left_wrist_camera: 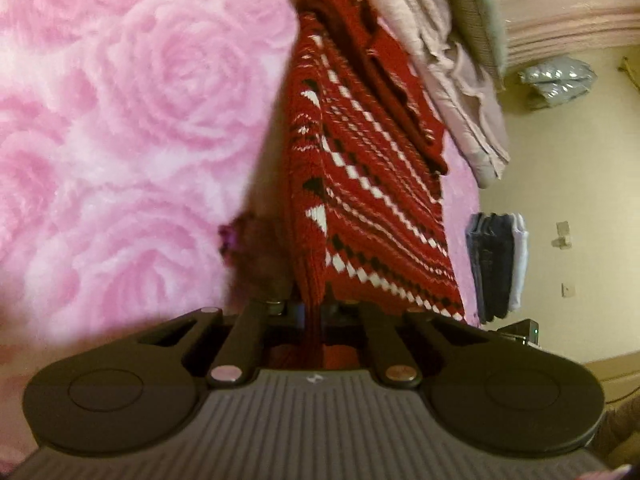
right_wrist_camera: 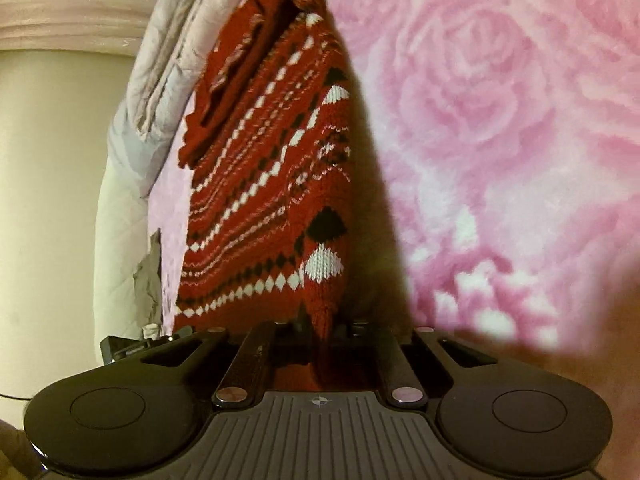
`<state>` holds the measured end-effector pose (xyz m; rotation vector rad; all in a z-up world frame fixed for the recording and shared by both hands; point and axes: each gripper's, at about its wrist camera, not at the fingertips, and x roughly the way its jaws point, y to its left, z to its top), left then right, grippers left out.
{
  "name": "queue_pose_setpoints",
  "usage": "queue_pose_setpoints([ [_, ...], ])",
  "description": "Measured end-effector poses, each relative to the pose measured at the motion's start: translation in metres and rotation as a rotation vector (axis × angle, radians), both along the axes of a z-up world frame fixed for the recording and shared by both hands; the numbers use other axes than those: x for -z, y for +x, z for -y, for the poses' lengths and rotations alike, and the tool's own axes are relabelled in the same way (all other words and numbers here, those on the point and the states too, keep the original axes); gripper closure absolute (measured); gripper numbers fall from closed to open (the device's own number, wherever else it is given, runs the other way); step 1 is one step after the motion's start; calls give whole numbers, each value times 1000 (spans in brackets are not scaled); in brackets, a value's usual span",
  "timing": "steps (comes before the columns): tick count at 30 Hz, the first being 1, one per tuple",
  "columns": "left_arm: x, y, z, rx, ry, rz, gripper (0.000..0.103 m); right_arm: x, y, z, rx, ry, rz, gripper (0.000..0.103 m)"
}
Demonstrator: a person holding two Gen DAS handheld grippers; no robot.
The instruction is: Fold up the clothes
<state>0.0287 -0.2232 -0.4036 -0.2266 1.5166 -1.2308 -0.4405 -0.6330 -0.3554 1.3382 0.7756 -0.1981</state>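
My left claw (left_wrist_camera: 314,312) and right claw (right_wrist_camera: 326,326) each pinch the red sweater's (left_wrist_camera: 360,184) edge, keeping it taut over the pink blanket (left_wrist_camera: 120,120) for folding.

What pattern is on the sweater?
Red sweater with white and black diamond bands; clearest in the right wrist view.

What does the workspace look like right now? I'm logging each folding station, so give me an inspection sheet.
Surface: pink rose-pattern blanket, soft, wrinkle-free where visible.
Job's things: red patterned sweater, one edge lifted off the blanket.
Clutter: pale quilt bunched beside the sweater; folded stack of dark clothes.
Grippers: left gripper shut on sweater edge; right gripper shut on sweater edge.
Cables: thin dark cable at the right view's lower left edge.
Surroundings: cream wall; pink curtain.
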Motion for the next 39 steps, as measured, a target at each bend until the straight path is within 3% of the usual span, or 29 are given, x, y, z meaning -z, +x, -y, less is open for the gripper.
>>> queue_pose_setpoints([
  [7, -26, -14, -33, 21, 11, -28, 100, -20, -16, -23, -13, 2, -15, 99],
  [15, -33, -46, -96, -25, 143, -132, 100, -26, -50, -74, -6, 142, -123, 99],
  [18, -47, -45, -97, -67, 97, -154, 100, -33, -53, -82, 18, 185, -132, 99],
  [23, -77, -13, -53, -98, -99, -127, 100, -66, -31, -46, 110, 118, -32, 99],
  [30, -92, 66, 69, -137, -340, -68, 100, -113, 35, 53, 201, -46, 139, 98],
  [32, -83, 88, 103, -185, -356, -67, 99, -111, 61, 87, 244, -63, 140, 98],
  [34, -65, 109, 137, -254, -297, -65, 98, -100, 90, 119, 315, -69, 114, 98],
  [36, -47, 128, 167, -320, -212, -50, 94, -88, 110, 145, 398, -95, 60, 64],
  [37, -42, 132, 176, -338, -167, -26, 94, -82, 117, 157, 441, -114, 29, 38],
  [38, -40, 135, 180, -335, -141, -2, 94, -79, 123, 165, 468, -141, 2, 27],
  [39, -38, 138, 184, -332, -114, 22, 93, -79, 127, 169, 469, -181, -17, 27],
])
